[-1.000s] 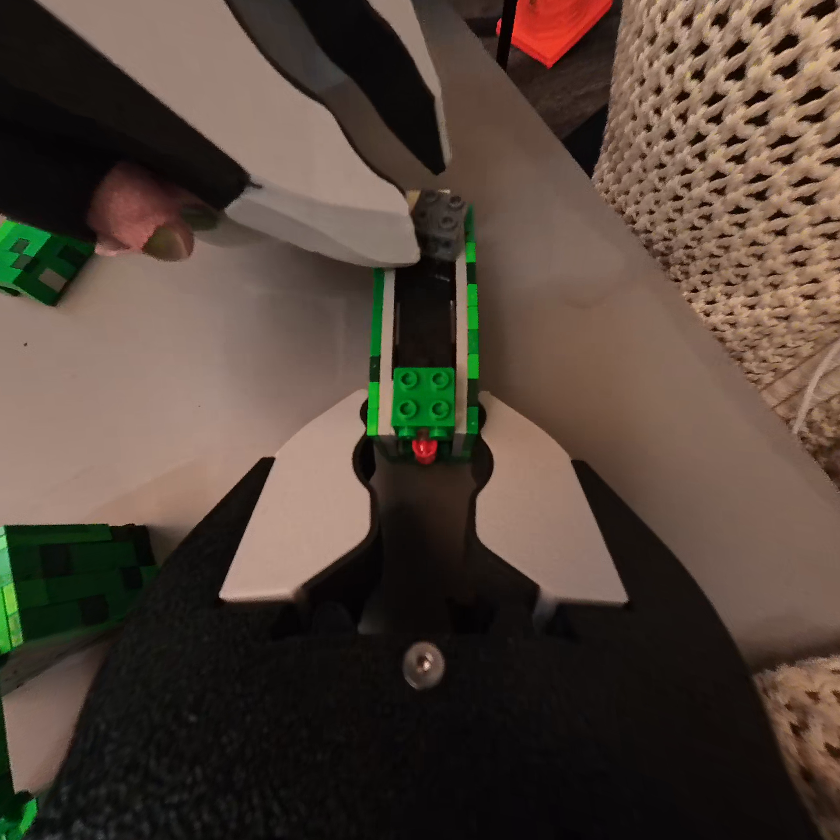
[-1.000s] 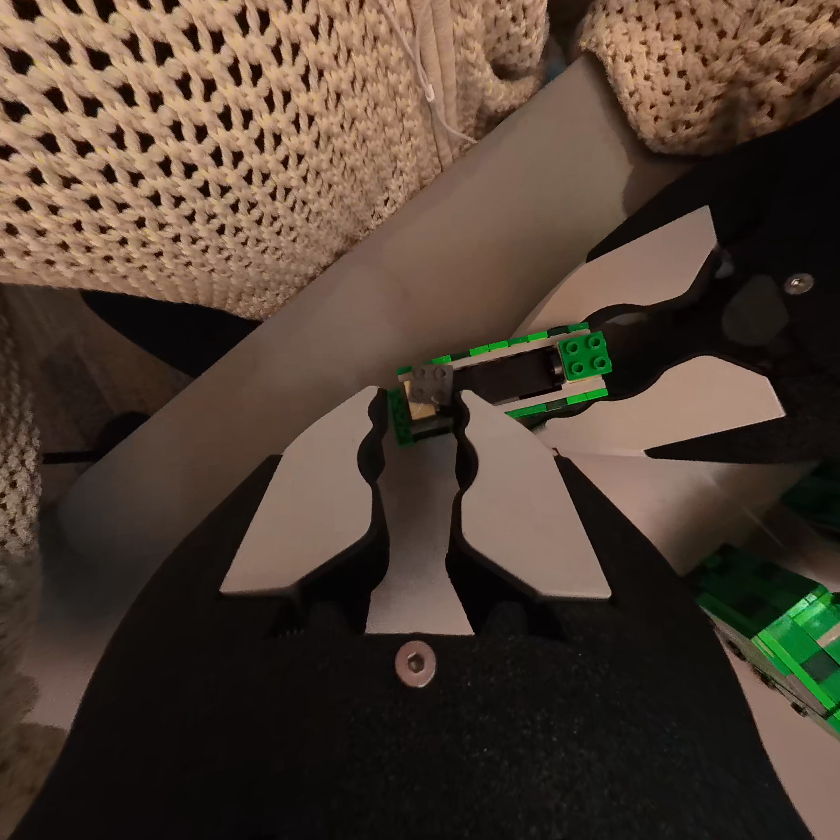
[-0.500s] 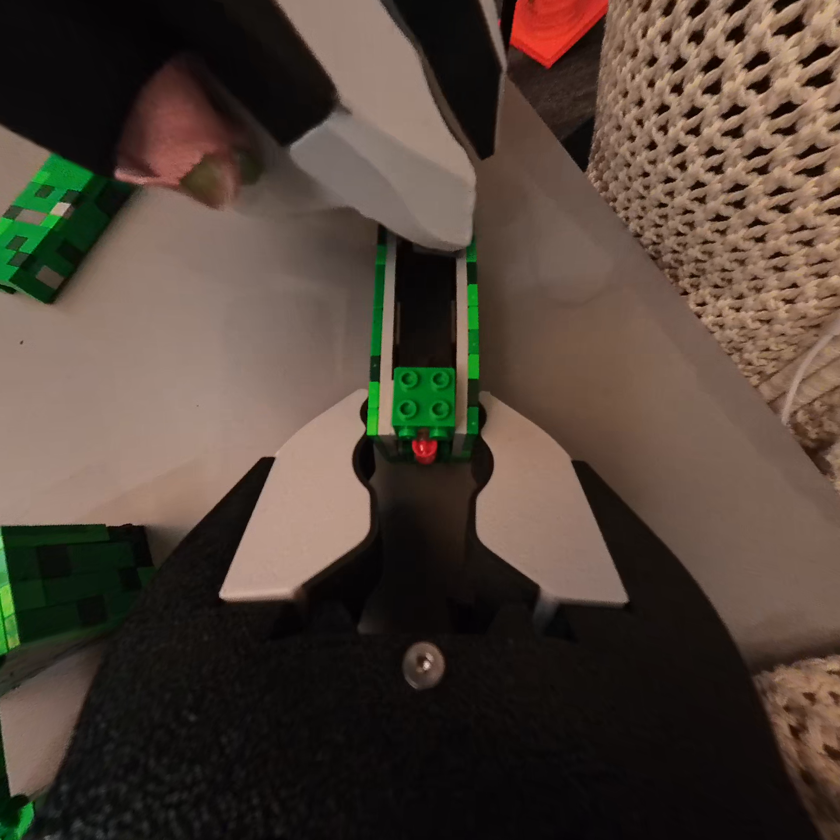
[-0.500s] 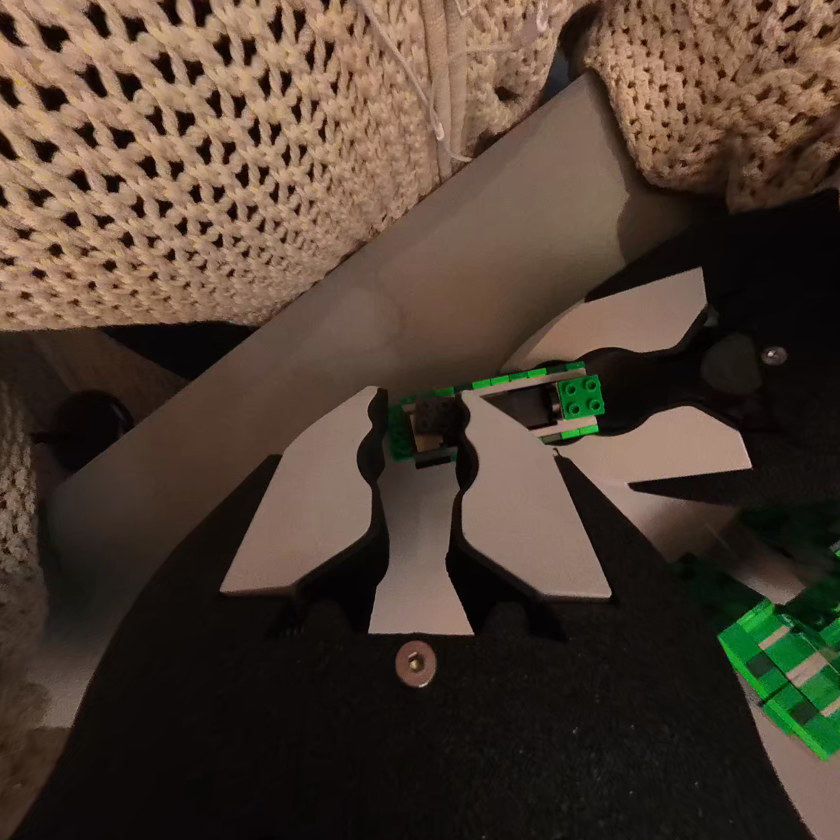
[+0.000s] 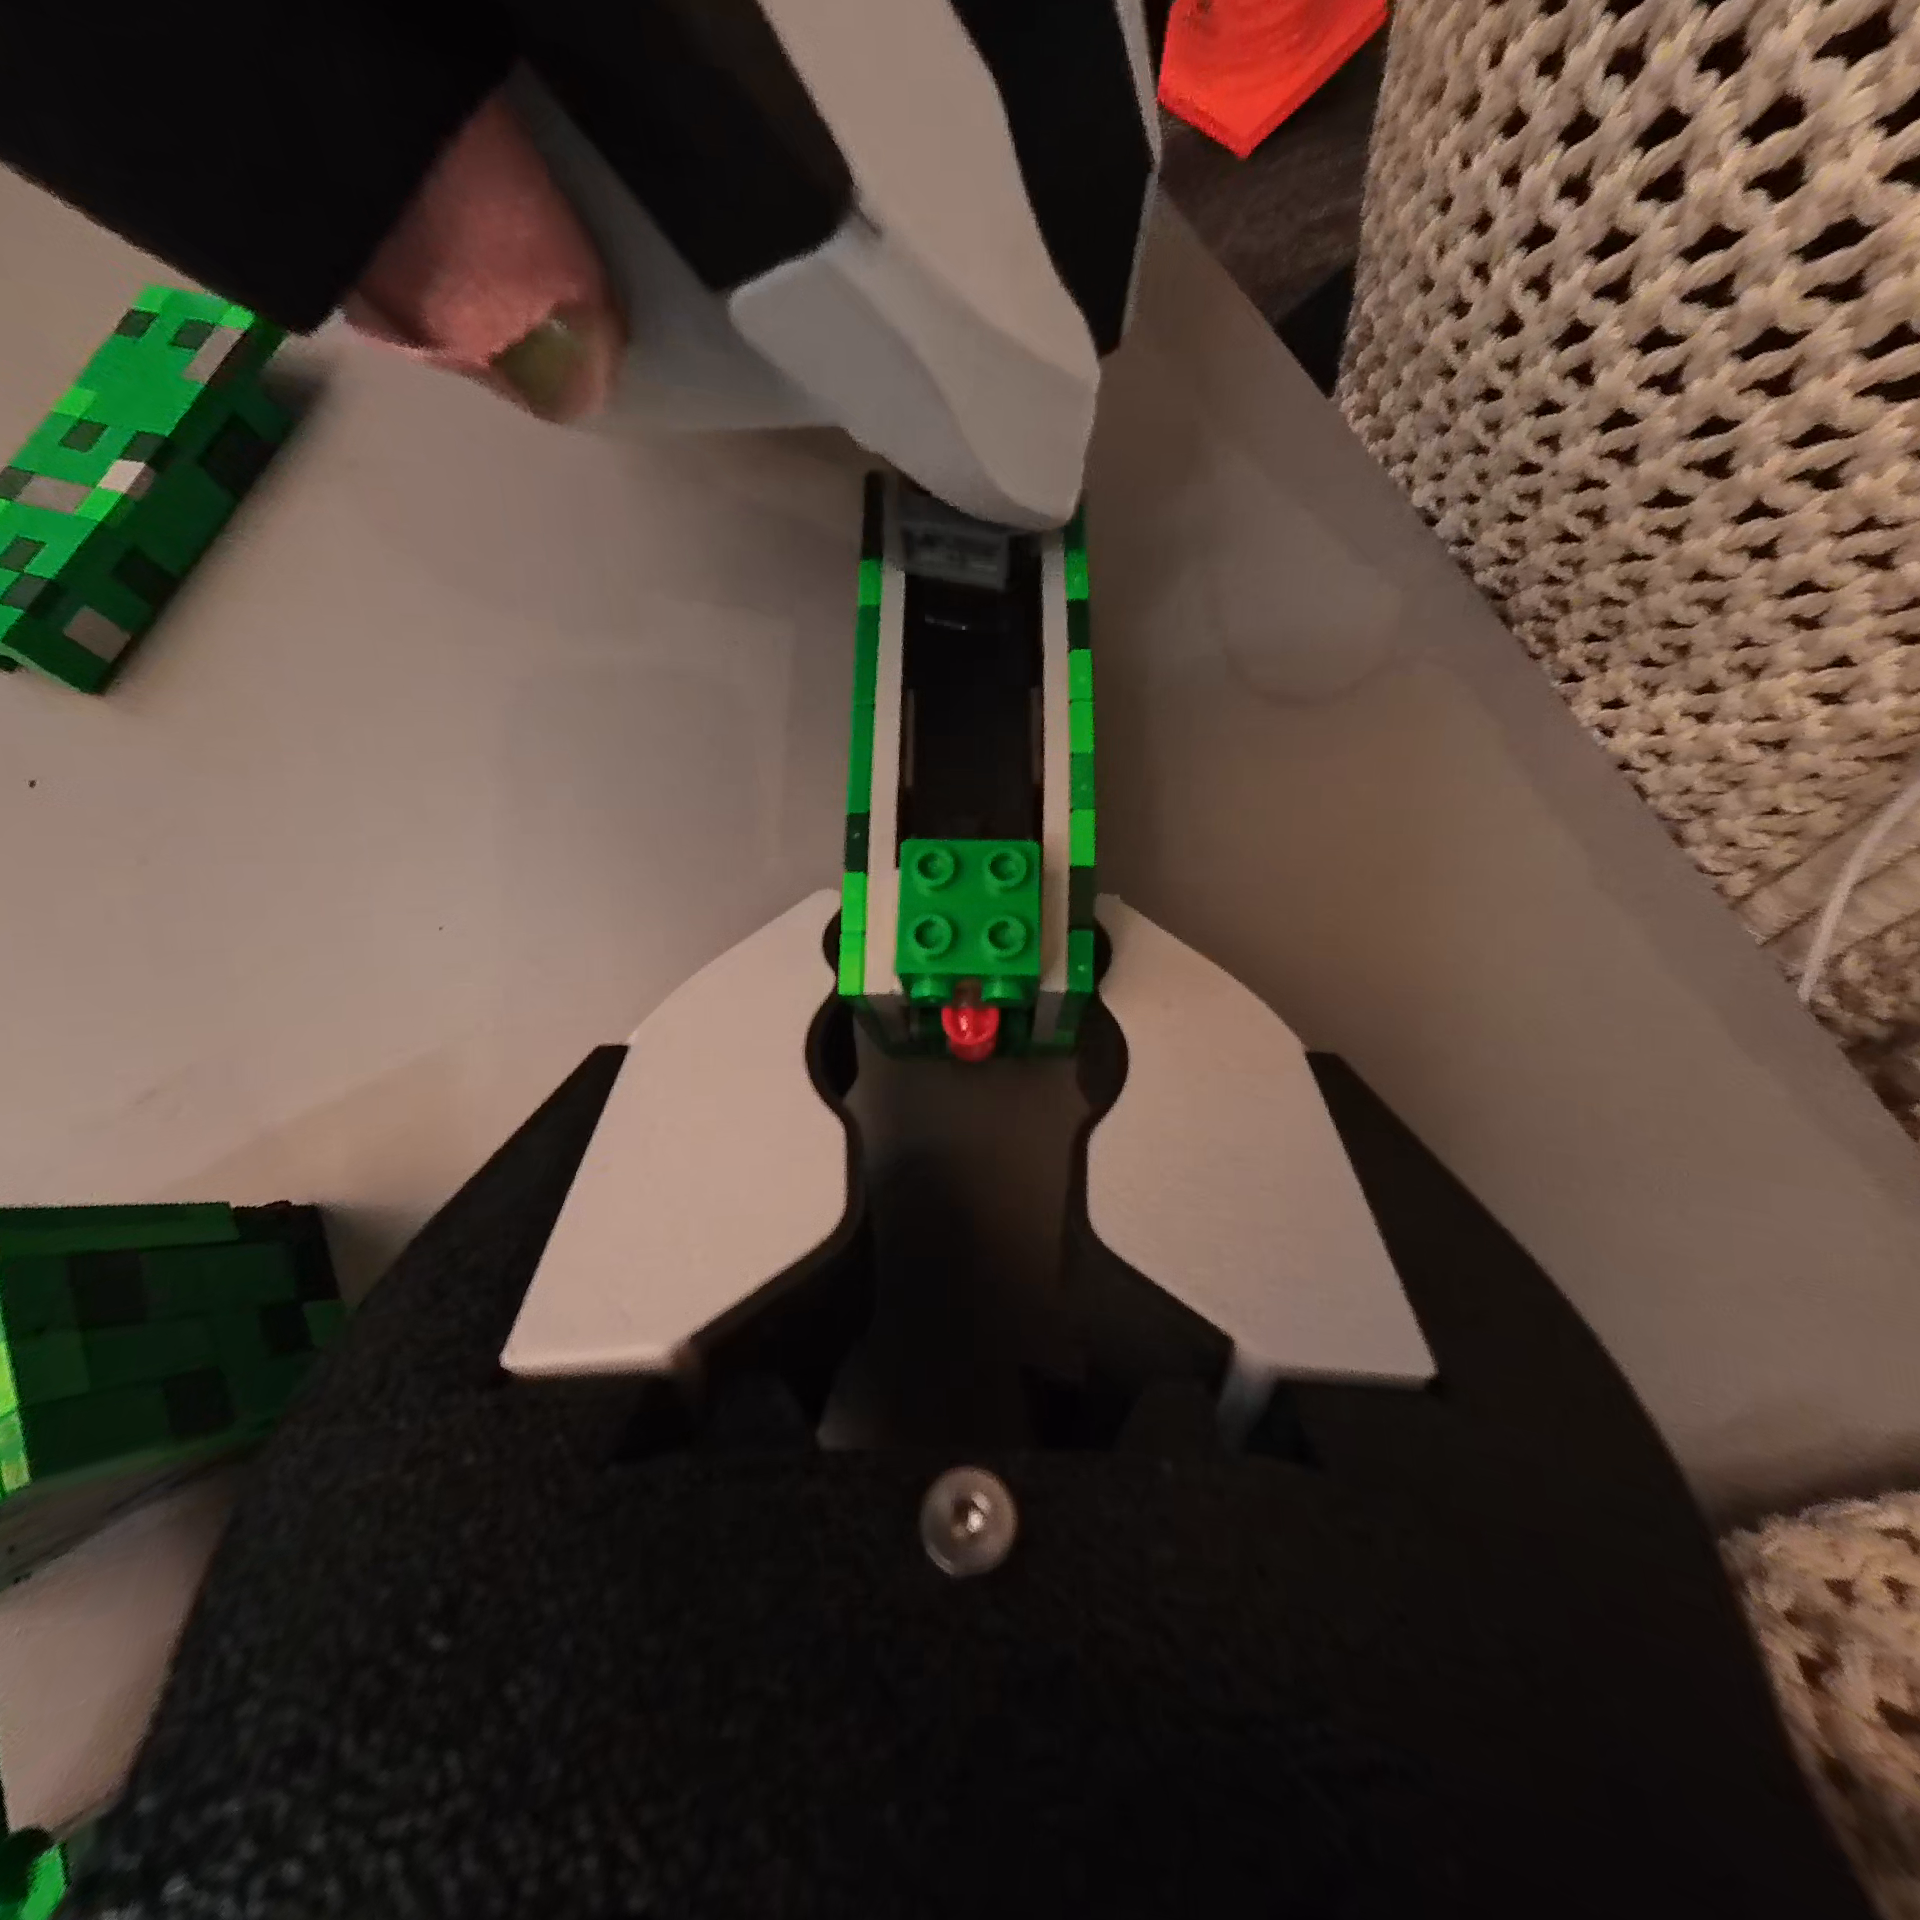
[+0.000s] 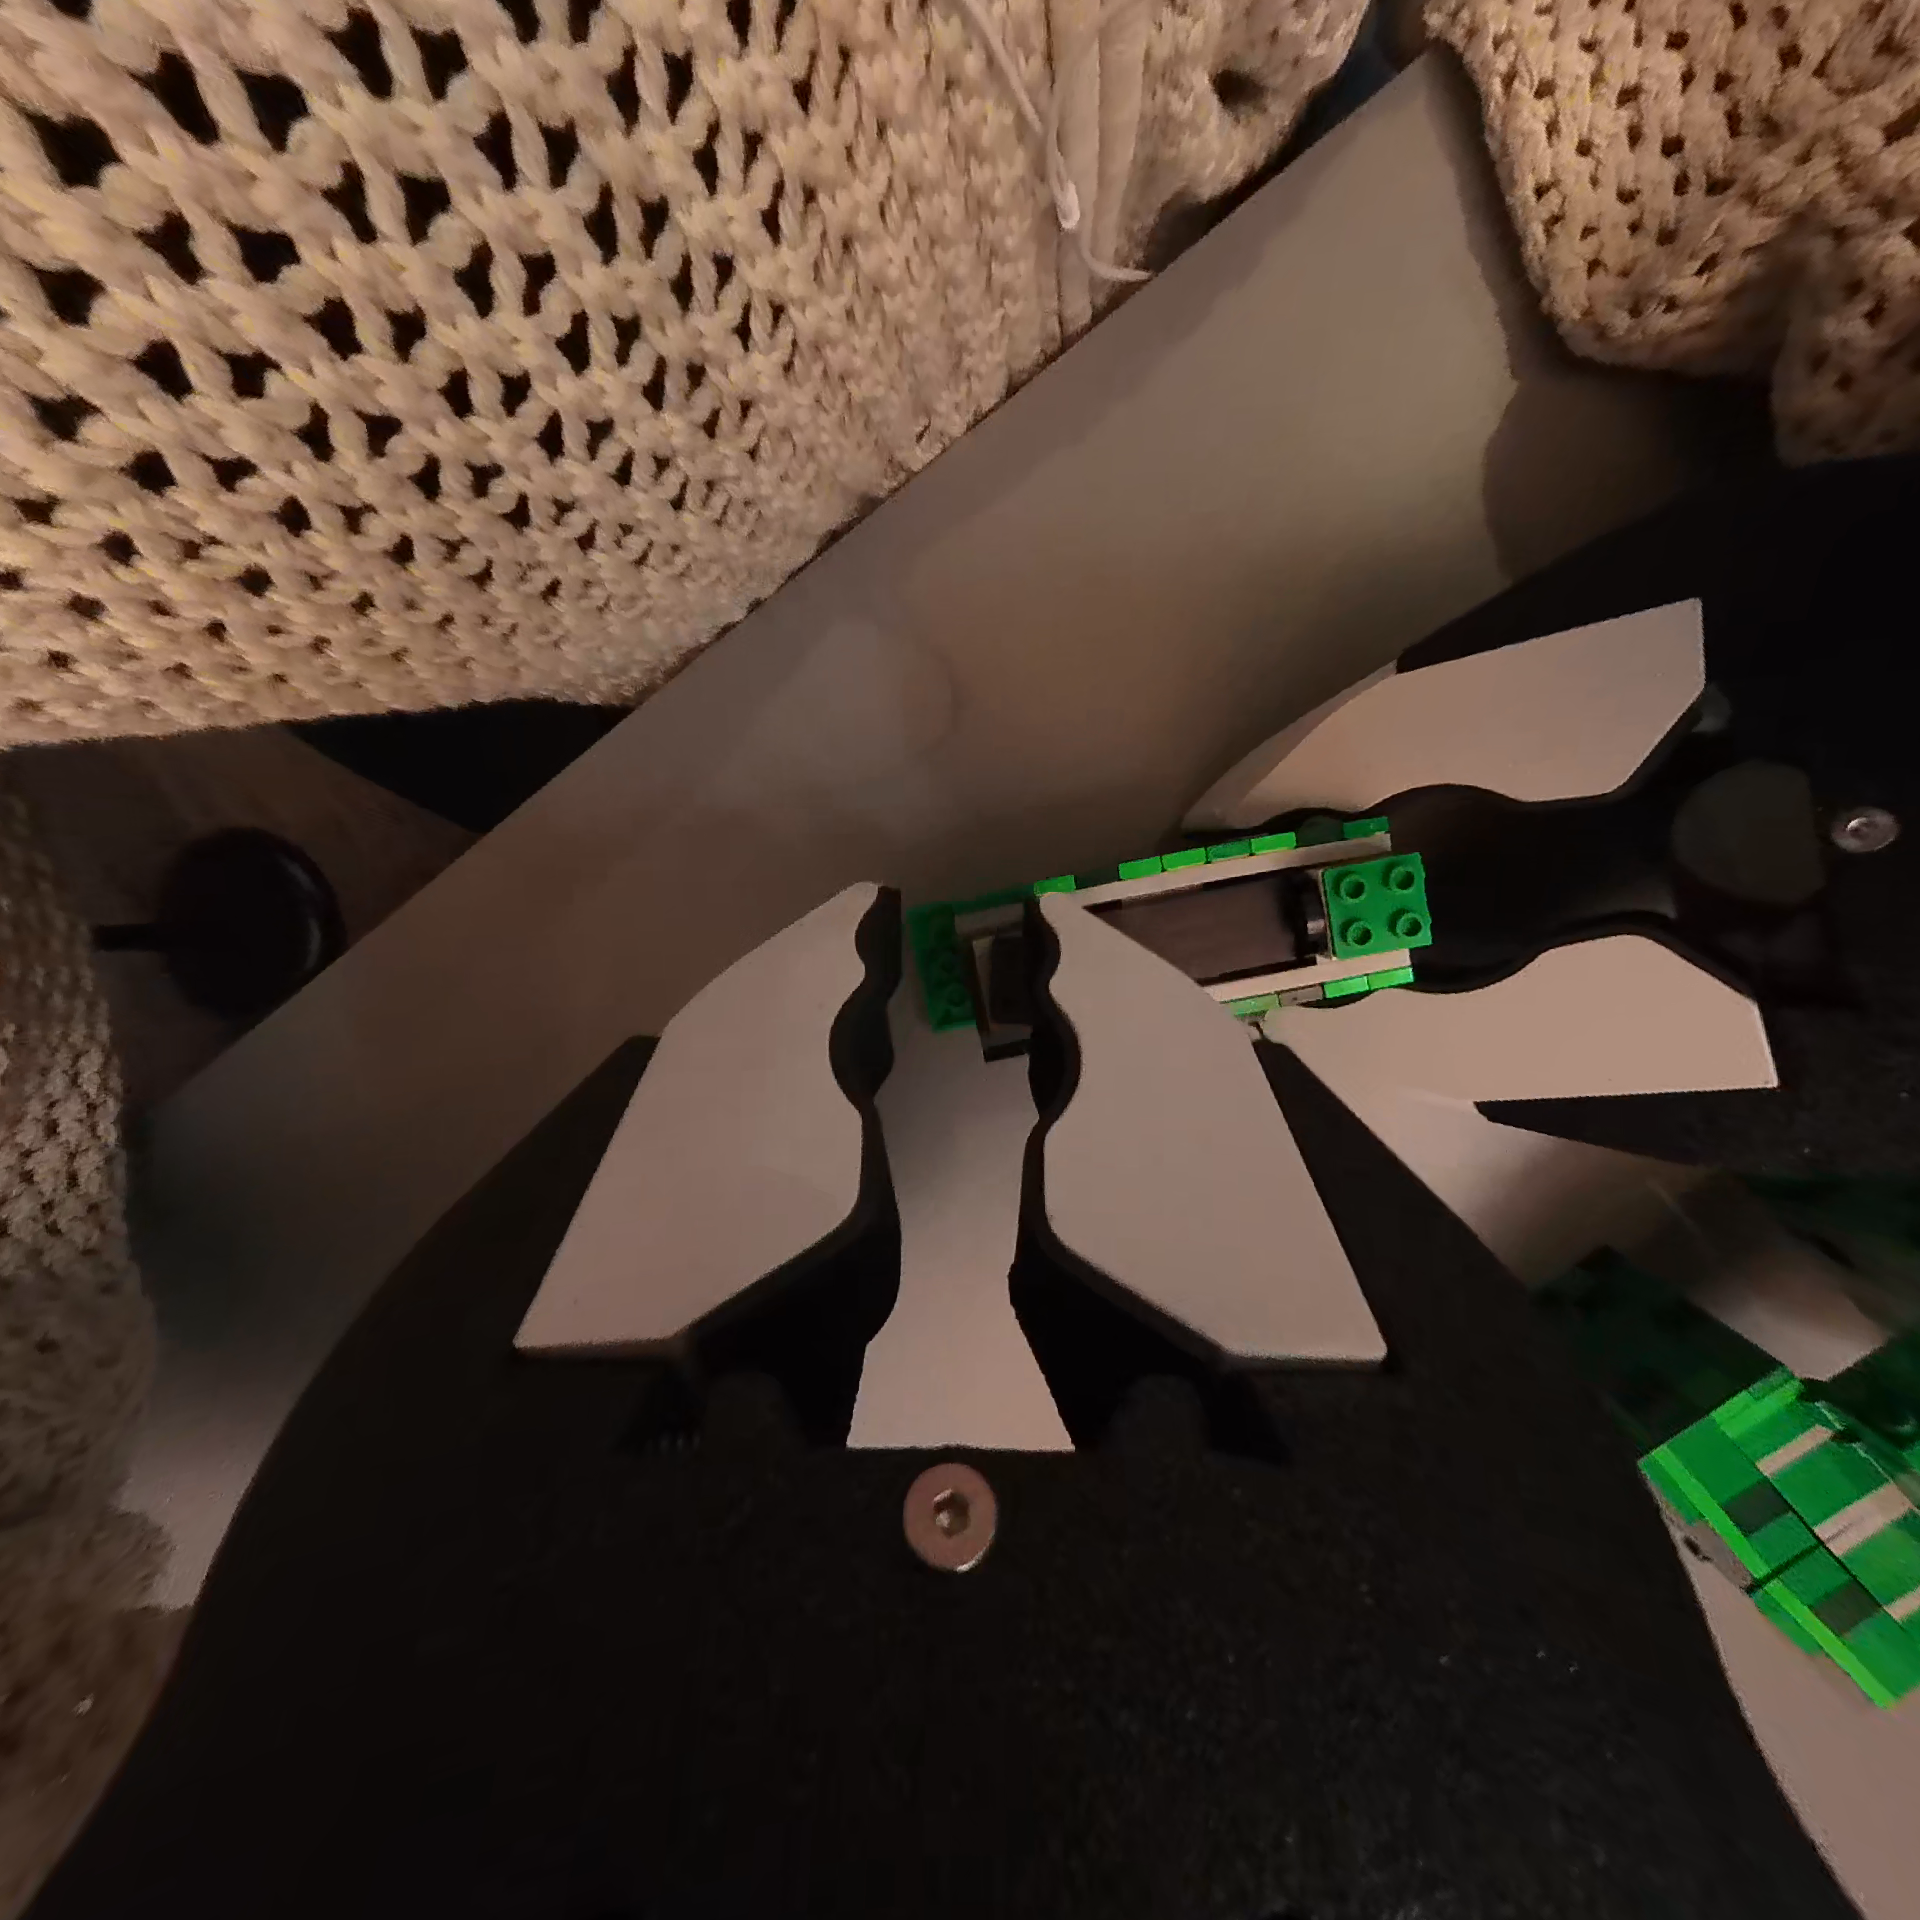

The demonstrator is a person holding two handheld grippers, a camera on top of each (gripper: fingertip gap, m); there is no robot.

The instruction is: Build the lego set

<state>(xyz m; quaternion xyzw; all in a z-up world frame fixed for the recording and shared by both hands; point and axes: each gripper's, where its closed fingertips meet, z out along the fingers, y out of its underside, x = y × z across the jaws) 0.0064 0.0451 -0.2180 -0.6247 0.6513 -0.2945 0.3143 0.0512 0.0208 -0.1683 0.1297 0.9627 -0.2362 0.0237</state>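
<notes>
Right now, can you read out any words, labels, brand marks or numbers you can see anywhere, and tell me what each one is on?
None: no readable writing in either view.
The grey brick at the far end of the long green lego piece has faint marks, too blurred to tell.
The stud tops of the green square brick are too small to read.
The orange object shows nothing legible.

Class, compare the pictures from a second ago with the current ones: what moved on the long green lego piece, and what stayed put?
The right gripper has pushed the grey brick down from on top of the long green build into its far end, between the side walls. The left gripper stays clamped on the near end by the green four-stud brick.
</notes>
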